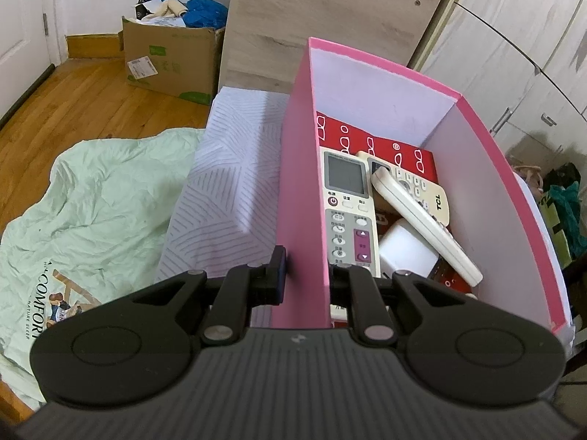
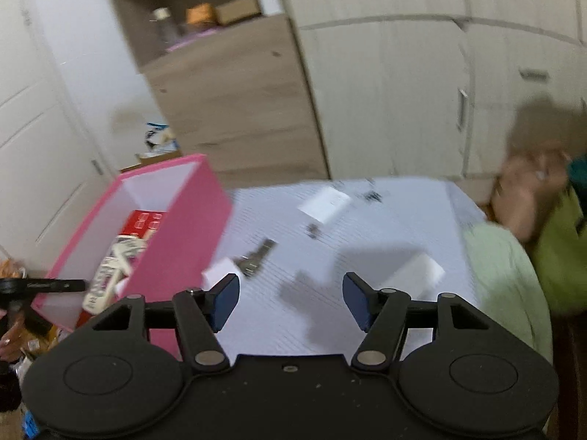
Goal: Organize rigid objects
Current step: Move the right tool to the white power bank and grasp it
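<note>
A pink box [image 1: 301, 168] stands on the cloth-covered table [image 1: 227, 168]. It holds a white remote with a screen [image 1: 346, 198], a TCL remote [image 1: 436, 201], a third remote [image 1: 422, 227] lying across them, a white adapter [image 1: 403, 253] and a red box [image 1: 367, 139]. My left gripper [image 1: 306, 275] is shut on the box's near left wall, one finger outside and one inside. My right gripper [image 2: 290, 289] is open and empty above the table [image 2: 367, 220], right of the pink box [image 2: 183, 227]. A white block [image 2: 418, 275], a white card [image 2: 323, 203] and a dark metal piece [image 2: 256, 256] lie ahead, blurred.
Small dark bits [image 2: 370, 194] lie at the table's far side. A cardboard box [image 1: 168, 62] of clutter sits on the wooden floor, with pale green bedding [image 1: 91, 201] to the left. A wooden cabinet [image 1: 323, 18] and wardrobe doors [image 2: 403, 91] stand behind. Green cloth [image 2: 506, 275] hangs at the table's right edge.
</note>
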